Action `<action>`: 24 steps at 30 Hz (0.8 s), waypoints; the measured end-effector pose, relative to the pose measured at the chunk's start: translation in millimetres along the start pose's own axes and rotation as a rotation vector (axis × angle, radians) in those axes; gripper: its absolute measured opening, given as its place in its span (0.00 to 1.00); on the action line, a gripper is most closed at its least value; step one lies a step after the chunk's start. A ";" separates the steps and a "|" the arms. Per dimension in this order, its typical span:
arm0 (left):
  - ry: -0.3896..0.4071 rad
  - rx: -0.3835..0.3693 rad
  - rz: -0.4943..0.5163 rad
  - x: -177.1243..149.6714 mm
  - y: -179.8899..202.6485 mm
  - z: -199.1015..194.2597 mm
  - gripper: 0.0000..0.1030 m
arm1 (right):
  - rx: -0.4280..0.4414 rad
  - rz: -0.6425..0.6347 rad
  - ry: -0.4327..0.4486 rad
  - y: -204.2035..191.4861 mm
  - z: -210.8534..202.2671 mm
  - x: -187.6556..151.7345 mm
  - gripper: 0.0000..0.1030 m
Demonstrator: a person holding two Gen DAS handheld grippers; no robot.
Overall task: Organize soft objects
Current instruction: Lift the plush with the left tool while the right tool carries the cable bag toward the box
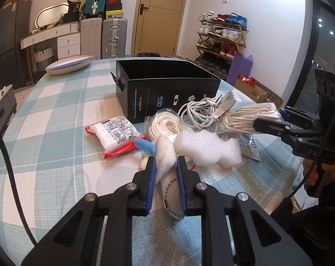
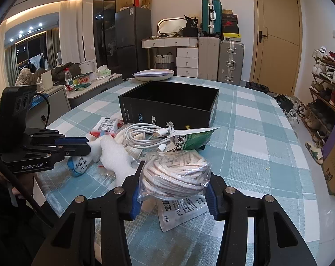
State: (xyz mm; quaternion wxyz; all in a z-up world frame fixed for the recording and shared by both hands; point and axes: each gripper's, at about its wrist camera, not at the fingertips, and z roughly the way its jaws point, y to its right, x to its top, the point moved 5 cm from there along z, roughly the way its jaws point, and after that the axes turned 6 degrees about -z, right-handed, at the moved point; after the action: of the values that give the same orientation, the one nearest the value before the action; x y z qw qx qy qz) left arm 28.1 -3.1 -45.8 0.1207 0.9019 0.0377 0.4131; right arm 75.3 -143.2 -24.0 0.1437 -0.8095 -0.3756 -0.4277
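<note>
The small white plush toy with blue parts (image 1: 165, 153) and the clear bag of striped cotton rope (image 2: 176, 173), at 6 o'clock of the open black cardboard box (image 2: 167, 108), seem light and squashy; take them mid-body. The left gripper (image 1: 165, 166) pinches the toy; the right gripper (image 2: 175, 188), wider, clamps the bag
</note>
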 end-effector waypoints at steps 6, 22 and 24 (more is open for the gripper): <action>-0.030 0.010 -0.005 -2.1 0.9 6.7 0.44 | 0.004 -0.002 0.006 -1.5 -2.4 0.8 0.46; -0.085 -0.036 -0.025 -9.1 7.3 15.4 0.47 | 0.018 -0.005 0.035 -6.8 -9.3 6.1 0.46; -0.103 -0.047 -0.027 -10.7 8.1 17.5 0.47 | 0.017 -0.005 0.037 -7.0 -9.6 7.1 0.46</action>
State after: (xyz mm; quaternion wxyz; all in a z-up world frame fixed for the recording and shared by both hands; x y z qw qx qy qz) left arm 34.1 -16.0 -62.7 0.1492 0.9183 0.0341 0.3652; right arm 67.1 -140.3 -13.3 0.1566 -0.7993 -0.3784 -0.4398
